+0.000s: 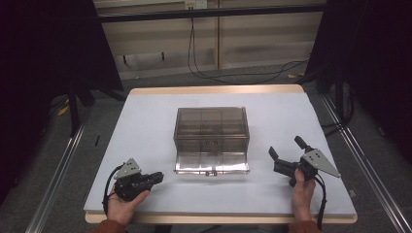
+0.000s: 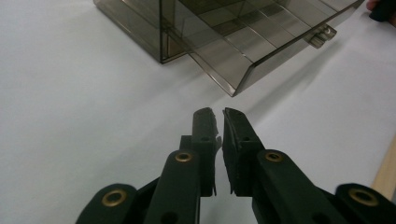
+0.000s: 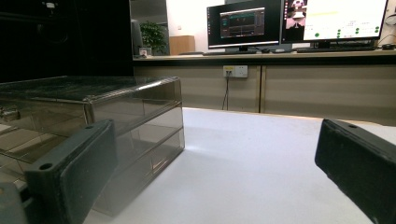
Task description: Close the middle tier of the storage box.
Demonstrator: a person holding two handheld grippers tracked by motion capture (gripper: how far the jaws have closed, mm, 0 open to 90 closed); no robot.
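Tongs from above: left tongs (image 1: 156, 177) nearly closed and empty, right tongs (image 1: 286, 147) spread wide and empty, flanking a smoky clear drawer box (image 1: 211, 128) mid-worktop (image 1: 145, 121), bottom drawer (image 1: 212, 161) pulled out. Left gripper view cuts off the box's top. Right gripper view: box at left, its near end hidden behind a jaw.

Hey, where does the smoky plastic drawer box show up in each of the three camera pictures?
High view: the drawer box sits mid-table on the white table cover, between the two grippers.
Left gripper view: top centre, beyond the nearly closed jaws.
Right gripper view: at the left, behind the near jaw.
Shared landmark: the small latch on the box's lowered front panel, which the left gripper view has at upper right.
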